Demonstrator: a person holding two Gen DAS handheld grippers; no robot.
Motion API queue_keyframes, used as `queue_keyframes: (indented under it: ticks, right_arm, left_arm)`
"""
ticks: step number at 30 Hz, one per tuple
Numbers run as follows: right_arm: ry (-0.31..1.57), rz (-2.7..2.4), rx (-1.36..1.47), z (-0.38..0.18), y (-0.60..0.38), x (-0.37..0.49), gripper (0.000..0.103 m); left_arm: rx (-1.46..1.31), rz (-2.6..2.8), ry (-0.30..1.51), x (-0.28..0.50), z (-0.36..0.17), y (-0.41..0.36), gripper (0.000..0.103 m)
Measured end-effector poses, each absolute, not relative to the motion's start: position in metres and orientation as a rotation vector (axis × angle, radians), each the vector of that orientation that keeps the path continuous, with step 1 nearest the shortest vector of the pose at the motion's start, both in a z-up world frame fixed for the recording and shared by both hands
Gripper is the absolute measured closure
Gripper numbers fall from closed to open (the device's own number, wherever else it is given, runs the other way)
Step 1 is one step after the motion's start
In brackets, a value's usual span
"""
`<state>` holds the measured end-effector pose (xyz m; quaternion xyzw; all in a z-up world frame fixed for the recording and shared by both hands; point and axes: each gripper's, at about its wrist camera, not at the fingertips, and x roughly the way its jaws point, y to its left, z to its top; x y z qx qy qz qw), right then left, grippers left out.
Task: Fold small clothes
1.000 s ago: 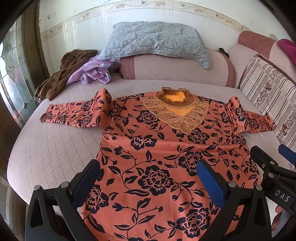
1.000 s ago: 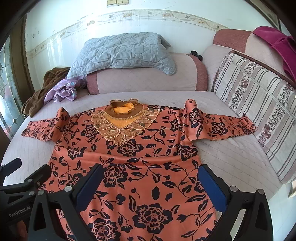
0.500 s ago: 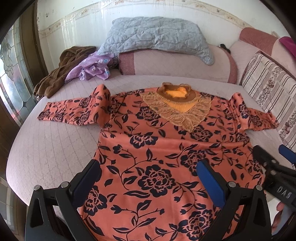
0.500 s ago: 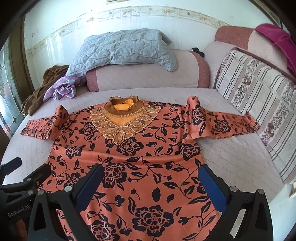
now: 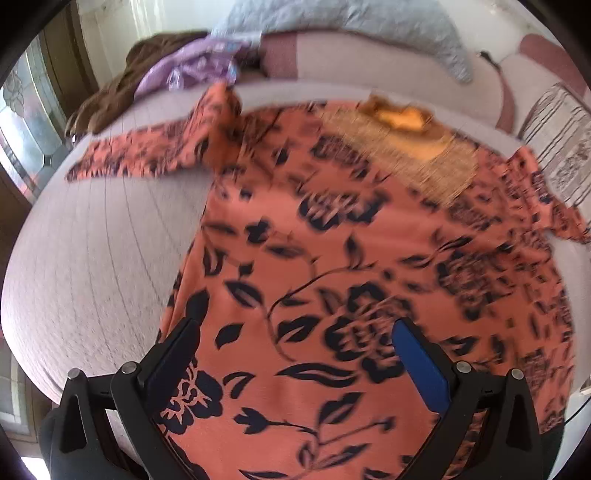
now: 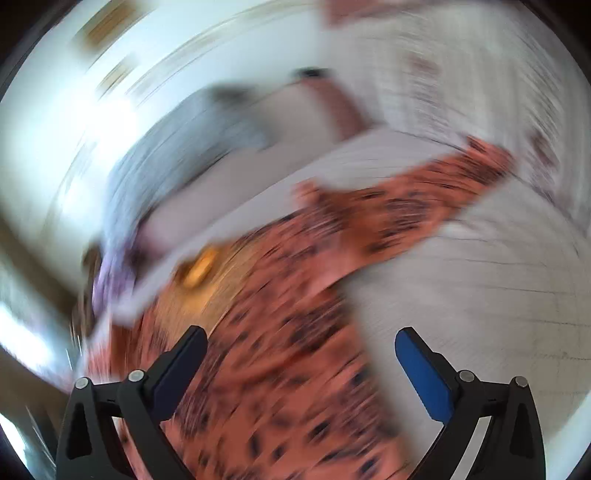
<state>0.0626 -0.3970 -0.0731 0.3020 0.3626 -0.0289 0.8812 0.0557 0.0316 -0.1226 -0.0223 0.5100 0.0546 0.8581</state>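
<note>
An orange top with black flowers (image 5: 332, 258) lies flat on the pale quilted bed (image 5: 92, 258), sleeves spread out, its yellow collar (image 5: 399, 118) at the far end. My left gripper (image 5: 295, 332) hovers open low over the lower left part of the top, near its left side edge. The right wrist view is heavily blurred and tilted. There the top (image 6: 288, 332) runs diagonally, and its right sleeve (image 6: 424, 199) stretches to the upper right. My right gripper (image 6: 301, 341) is open over the top's right side, with nothing between its fingers.
A grey quilted pillow (image 5: 351, 22) rests on a pink bolster (image 5: 369, 59) at the back. Purple (image 5: 192, 66) and brown clothes (image 5: 122, 88) are piled at the back left. A striped cushion (image 5: 565, 147) stands on the right. A window (image 5: 22, 140) is at the left.
Both grippers moved forward and lower over the top. The right gripper swung and rolled quickly to the right, blurring its view. The top has not moved.
</note>
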Motion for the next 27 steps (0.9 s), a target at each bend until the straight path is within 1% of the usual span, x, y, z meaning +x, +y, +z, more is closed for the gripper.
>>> queue_keyframes:
  ticks: [2,4,5,6,7,11,15,17,18,19,21,23,27]
  right_arm:
    - [0.731,-0.147,0.77,-0.09,-0.46,0.074,0.002]
    - [0.719,-0.223,0.9,-0.107,-0.518,0.09,0.016]
    - [0.715,-0.267,0.979,-0.118,-0.551,0.102,0.02]
    - [0.717,-0.302,1.019,-0.125,-0.571,0.111,0.028]
    - [0.72,-0.325,1.063,-0.132,-0.587,0.119,0.031]
    - [0.738,-0.398,1.152,-0.154,-0.627,0.16,0.032]
    - [0.755,-0.444,1.073,-0.15,-0.633,0.193,0.033]
    - [0.801,-0.489,0.989,-0.149,-0.634,0.21,0.048]
    - [0.831,-0.514,0.939,-0.15,-0.634,0.216,0.072]
    - [0.877,-0.551,0.888,-0.151,-0.635,0.223,0.088]
    - [0.912,-0.569,0.836,-0.148,-0.637,0.229,0.096]
    - [0.908,-0.561,0.723,-0.125,-0.627,0.24,0.097]
    - [0.747,-0.396,0.529,-0.031,-0.559,0.255,0.097]
  left_arm:
    - [-0.036,0.13,1.092,0.058,-0.133,0.035,0.0]
    - [-0.026,0.139,1.098,0.06,-0.141,0.036,0.0]
    - [-0.019,0.142,1.104,0.062,-0.143,0.037,0.0]
    - [-0.013,0.143,1.109,0.063,-0.145,0.036,0.0]
    - [-0.011,0.139,1.107,0.063,-0.146,0.036,0.0]
    - [-0.015,0.121,1.088,0.064,-0.149,0.039,0.0]
    - [-0.033,0.104,1.063,0.062,-0.152,0.043,0.0]
    - [-0.028,0.1,1.055,0.064,-0.153,0.042,0.0]
    - [-0.027,0.099,1.052,0.063,-0.152,0.042,0.0]
    - [-0.027,0.095,1.049,0.063,-0.152,0.043,0.0]
    - [-0.029,0.084,1.044,0.062,-0.152,0.044,0.0]
    - [-0.023,0.07,1.038,0.06,-0.151,0.046,0.0]
    - [-0.034,0.066,1.025,0.058,-0.149,0.053,0.0]
